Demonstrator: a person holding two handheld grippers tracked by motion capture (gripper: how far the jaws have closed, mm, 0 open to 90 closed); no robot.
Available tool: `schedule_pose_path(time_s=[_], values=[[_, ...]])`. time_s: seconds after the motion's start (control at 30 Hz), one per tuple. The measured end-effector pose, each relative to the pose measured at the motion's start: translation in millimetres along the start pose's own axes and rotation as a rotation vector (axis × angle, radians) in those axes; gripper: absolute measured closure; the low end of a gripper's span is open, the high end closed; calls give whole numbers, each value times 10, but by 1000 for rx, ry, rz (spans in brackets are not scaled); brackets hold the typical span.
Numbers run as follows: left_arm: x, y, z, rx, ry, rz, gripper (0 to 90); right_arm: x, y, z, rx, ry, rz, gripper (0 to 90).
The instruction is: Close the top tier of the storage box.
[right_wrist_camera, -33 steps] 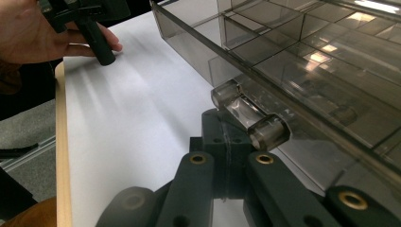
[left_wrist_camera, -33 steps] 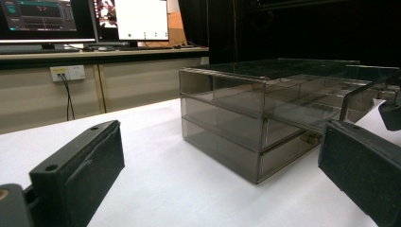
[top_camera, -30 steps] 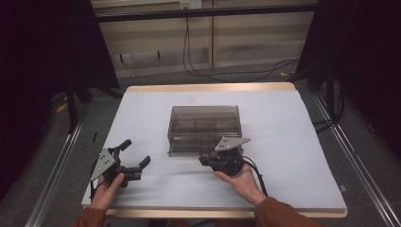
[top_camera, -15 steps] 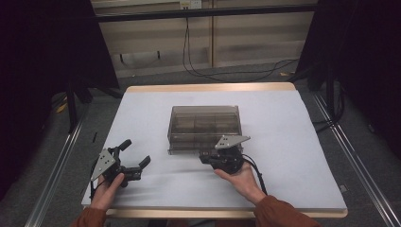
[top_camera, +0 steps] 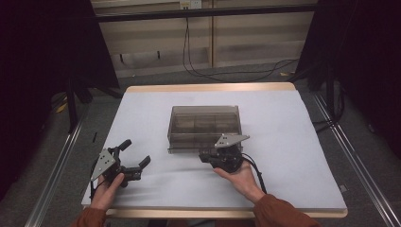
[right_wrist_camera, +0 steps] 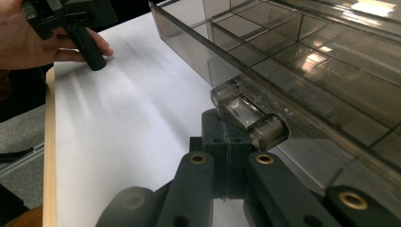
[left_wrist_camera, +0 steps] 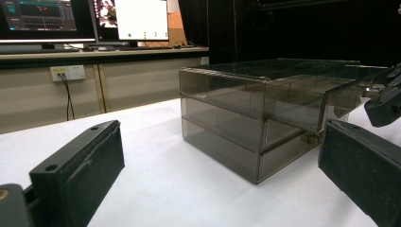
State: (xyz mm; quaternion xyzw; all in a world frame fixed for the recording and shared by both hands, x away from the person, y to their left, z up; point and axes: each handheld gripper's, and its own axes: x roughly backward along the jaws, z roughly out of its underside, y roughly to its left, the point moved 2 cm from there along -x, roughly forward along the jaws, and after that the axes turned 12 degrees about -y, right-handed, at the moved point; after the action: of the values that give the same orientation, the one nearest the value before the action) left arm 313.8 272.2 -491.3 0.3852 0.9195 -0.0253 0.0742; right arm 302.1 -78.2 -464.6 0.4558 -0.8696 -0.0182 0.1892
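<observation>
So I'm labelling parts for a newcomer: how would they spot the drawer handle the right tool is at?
Start at the smoky clear drawer box in the middle of the white table. On its near face, by the right tool, a small clear bar handle sticks out from the upper drawer's front. It is rounded and glassy, unlike the flat panels around it.

In the right gripper view the right gripper's (right_wrist_camera: pixel 227 142) jaw tips are tucked under the drawer's clear handle (right_wrist_camera: pixel 249 118), so can't say whether they grip it — they look pressed together. The box (right_wrist_camera: pixel 302 52) runs off the top and right edges. In the left gripper view both jaws are cropped by the frame, and the monitors (left_wrist_camera: pixel 85 21) are cut off up top — screens too small to read.
</observation>
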Motion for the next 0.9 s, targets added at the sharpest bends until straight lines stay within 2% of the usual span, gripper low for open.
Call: schedule_pose_path(time_s=[0.9], values=[[0,0,0,0,0,0,9,-34,-55,-35,-1,-10,14,900]])
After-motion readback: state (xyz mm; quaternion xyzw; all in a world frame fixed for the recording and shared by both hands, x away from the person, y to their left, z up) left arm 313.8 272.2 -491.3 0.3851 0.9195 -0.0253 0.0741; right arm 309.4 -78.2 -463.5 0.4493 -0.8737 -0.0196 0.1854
